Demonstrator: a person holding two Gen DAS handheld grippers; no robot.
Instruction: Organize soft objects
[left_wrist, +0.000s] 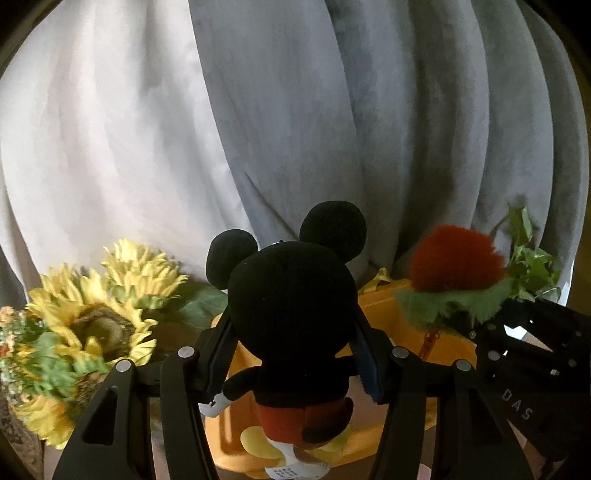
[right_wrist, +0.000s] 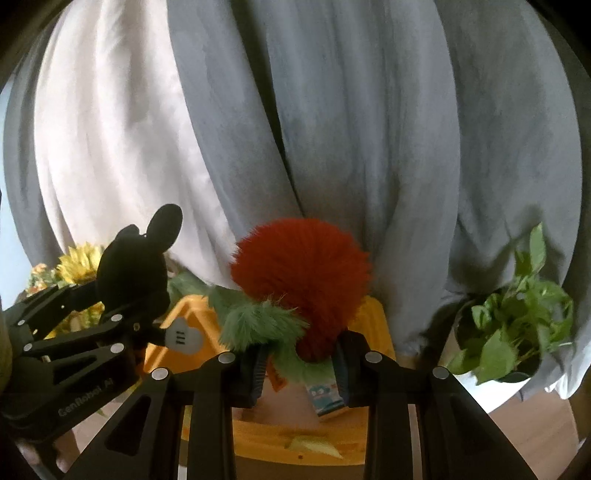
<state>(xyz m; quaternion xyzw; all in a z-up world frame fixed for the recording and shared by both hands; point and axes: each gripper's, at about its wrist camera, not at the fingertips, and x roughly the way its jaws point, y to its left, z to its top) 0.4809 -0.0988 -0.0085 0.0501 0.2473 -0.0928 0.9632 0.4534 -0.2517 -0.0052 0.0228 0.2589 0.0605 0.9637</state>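
Observation:
My left gripper (left_wrist: 291, 354) is shut on a black Mickey Mouse plush (left_wrist: 291, 314) with red shorts and holds it upright above a yellow bin (left_wrist: 388, 314). My right gripper (right_wrist: 301, 362) is shut on a fluffy red plush with a green leafy collar (right_wrist: 301, 273) and holds it above the same yellow bin (right_wrist: 258, 439). In the left wrist view the red plush (left_wrist: 456, 258) and the right gripper (left_wrist: 532, 354) are at the right. In the right wrist view the Mickey plush (right_wrist: 133, 266) and the left gripper (right_wrist: 92, 325) are at the left.
Grey and white curtains (left_wrist: 332, 129) hang close behind. Yellow artificial sunflowers (left_wrist: 92, 317) stand at the left. A green potted plant (right_wrist: 513, 325) stands at the right by the curtain. A wooden floor (right_wrist: 535, 432) shows at the lower right.

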